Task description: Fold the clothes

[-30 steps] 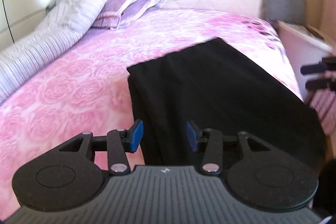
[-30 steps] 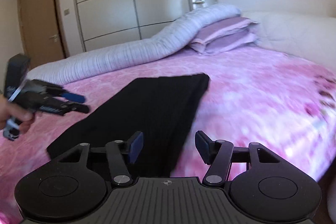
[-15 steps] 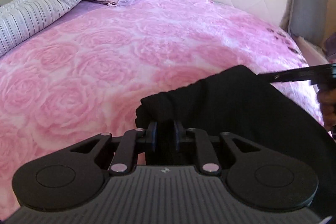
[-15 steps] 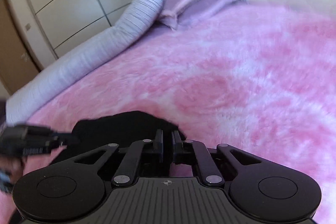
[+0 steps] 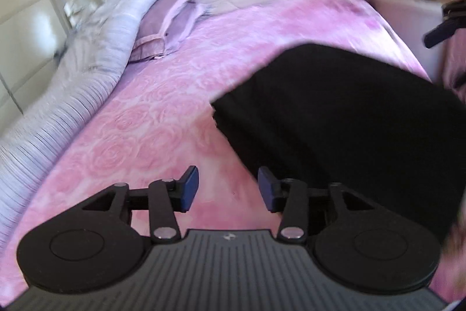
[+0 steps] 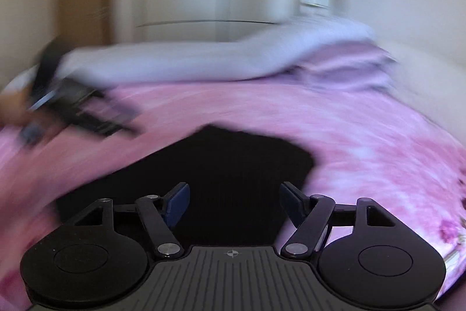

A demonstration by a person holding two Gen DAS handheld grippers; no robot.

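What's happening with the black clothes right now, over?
Left gripper open, empty, beside the garment's edge. Right gripper open, empty, above it. Black garment lying flat on pink bedspread. Nothing in the way.

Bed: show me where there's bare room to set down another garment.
Free: the pink bedspread between the striped duvet on the left and the black garment on the right, up to the purple pillows. Crowded: the right side, where the garment reaches the bed edge.
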